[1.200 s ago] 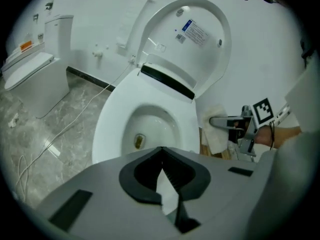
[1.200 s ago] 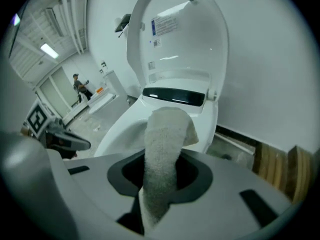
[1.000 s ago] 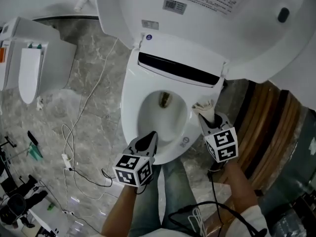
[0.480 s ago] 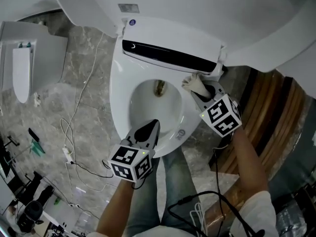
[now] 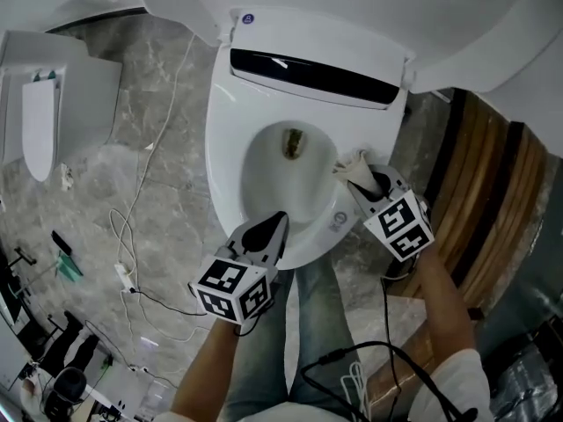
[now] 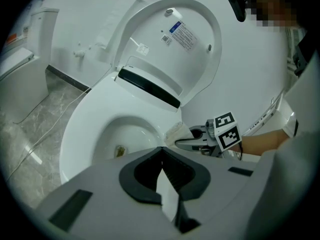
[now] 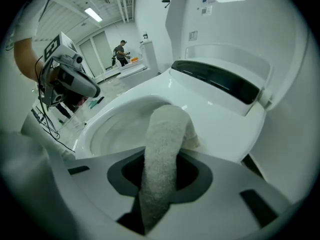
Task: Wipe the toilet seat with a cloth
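Pulled forward from the hinge end of the bowl, where it was half a second ago, the right gripper (image 5: 364, 185) now sits midway along the right side of the toilet seat (image 5: 223, 152), while the left gripper (image 5: 271, 229) keeps its place at the front rim. At far left, a second white toilet (image 5: 42, 104) stands on the grey marble floor (image 5: 158, 86), with thin cables (image 5: 130, 236) trailing across the stone towards the person's jeans (image 5: 295, 350). The left gripper's jaws are pressed together with nothing between them, pointing down over the front edge of the seat; whether they touch it cannot be told. Behind the bowl, the lid (image 5: 475, 16) stands raised above a dark strip (image 5: 312, 73) at the back of the seat. The right gripper's jaws are clamped on a pale cloth (image 5: 354, 165), whose free end folds over and lies against the seat's right side beside the bowl opening. Wooden slats (image 5: 479, 192) run along the floor at far right.
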The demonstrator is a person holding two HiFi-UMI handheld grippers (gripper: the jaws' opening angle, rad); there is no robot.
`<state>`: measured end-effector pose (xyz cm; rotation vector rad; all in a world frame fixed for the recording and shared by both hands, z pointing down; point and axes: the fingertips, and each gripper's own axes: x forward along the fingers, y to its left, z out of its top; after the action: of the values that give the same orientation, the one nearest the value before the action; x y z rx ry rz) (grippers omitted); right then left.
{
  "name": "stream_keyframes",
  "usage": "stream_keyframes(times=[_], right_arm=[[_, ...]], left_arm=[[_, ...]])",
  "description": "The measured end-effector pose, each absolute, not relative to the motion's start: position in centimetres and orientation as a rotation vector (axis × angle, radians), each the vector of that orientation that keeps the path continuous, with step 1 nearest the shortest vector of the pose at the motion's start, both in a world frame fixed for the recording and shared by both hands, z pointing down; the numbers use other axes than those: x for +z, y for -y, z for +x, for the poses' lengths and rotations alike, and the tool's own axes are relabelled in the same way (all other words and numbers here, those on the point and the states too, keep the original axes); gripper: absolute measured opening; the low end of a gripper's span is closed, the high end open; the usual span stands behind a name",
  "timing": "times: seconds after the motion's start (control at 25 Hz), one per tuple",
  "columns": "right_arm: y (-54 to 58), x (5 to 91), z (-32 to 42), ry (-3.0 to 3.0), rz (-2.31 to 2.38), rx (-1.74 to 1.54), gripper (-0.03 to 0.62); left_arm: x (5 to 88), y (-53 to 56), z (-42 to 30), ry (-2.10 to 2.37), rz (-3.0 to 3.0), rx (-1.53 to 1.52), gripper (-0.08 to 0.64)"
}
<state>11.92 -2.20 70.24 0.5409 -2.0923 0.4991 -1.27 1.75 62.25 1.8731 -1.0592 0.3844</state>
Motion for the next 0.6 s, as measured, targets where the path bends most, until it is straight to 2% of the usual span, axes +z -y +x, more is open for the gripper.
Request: stream_keyframes(times=[0.4, 0.6], right_arm=[[-7.9, 71.1, 7.9, 2.076, 0.655, 0.719, 0.094], [-13.3, 71.7, 3.3, 2.082, 0.613, 0.833, 0.094]], left_arm=[[64.3, -8.5, -7.7, 1.065, 1.803, 0.384, 0.014], [64.7, -9.9, -11.1, 1.092, 1.783, 0.409, 0.014]])
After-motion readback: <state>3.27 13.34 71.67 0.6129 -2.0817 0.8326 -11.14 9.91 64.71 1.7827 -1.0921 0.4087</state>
